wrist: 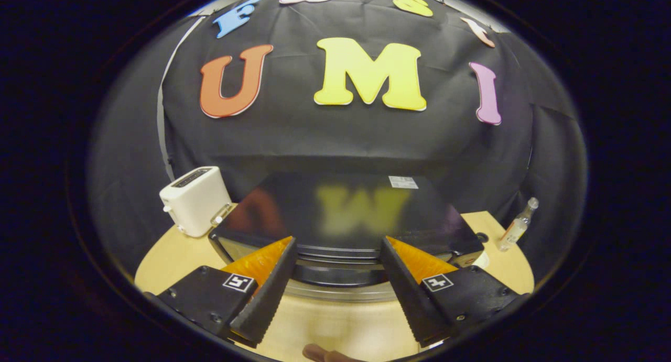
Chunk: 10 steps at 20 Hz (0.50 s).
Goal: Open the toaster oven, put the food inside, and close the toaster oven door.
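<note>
Hand-held gripper open before the oven

The hand-held gripper [338,247] holds nothing, its 2 fingers spread wide just short of the oven [346,215]. The oven sits on the table [173,257], door closed. A white toaster [195,199] stands left of it; a small bottle [518,226] stands right.

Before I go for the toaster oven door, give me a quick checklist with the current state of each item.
1. Tongs open, nothing between them: ok.
2. Tongs lined up with the toaster oven, its front edge between the fingers: ok.
3. Oven door shut: looks so from above; latch cannot tell.
4. Door handle within the finger gap: ok, it seems.
5. Food ready: cannot tell; a brown item lies on the table behind the tongs.
6. White toaster and small bottle clear of the door: ok.
</note>
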Available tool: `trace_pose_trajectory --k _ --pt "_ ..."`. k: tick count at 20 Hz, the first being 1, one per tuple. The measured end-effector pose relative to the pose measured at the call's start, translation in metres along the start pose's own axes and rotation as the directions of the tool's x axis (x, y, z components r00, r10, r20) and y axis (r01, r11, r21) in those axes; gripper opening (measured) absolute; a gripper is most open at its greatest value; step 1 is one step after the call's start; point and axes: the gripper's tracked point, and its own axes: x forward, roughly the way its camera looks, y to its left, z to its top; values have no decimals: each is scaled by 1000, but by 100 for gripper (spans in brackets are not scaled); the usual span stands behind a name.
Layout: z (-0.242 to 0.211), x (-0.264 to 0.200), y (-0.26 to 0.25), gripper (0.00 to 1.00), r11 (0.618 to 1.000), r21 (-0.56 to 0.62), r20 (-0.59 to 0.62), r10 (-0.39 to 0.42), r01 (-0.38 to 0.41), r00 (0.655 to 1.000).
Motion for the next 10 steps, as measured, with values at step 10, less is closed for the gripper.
trace_pose_trajectory --k 10 --pt "-26 -35 -1 100 999 -41 65 8 -6 998"
